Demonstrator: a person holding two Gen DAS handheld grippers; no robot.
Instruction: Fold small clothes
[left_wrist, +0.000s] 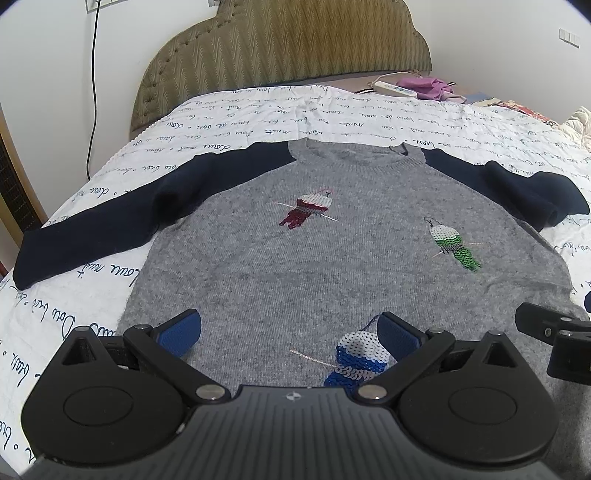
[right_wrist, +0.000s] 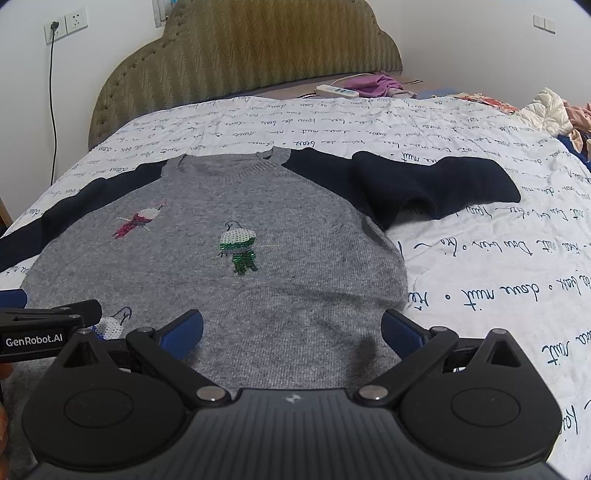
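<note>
Your left gripper (left_wrist: 290, 332) and right gripper (right_wrist: 291, 330) both hang spread wide and released over the grey sweater (left_wrist: 332, 258) on the bed (left_wrist: 258, 110).

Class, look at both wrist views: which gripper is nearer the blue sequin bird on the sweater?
Left. The left gripper has the blue sequin bird by its right finger; the right gripper sits to the bird's right, over plain grey knit.

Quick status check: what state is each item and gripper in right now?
Sweater: flat, face up, unfolded.
Left sleeve: stretched out straight.
Right sleeve: bunched, partly doubled over.
Left gripper: open, over the hem.
Right gripper: open, over the hem.
</note>
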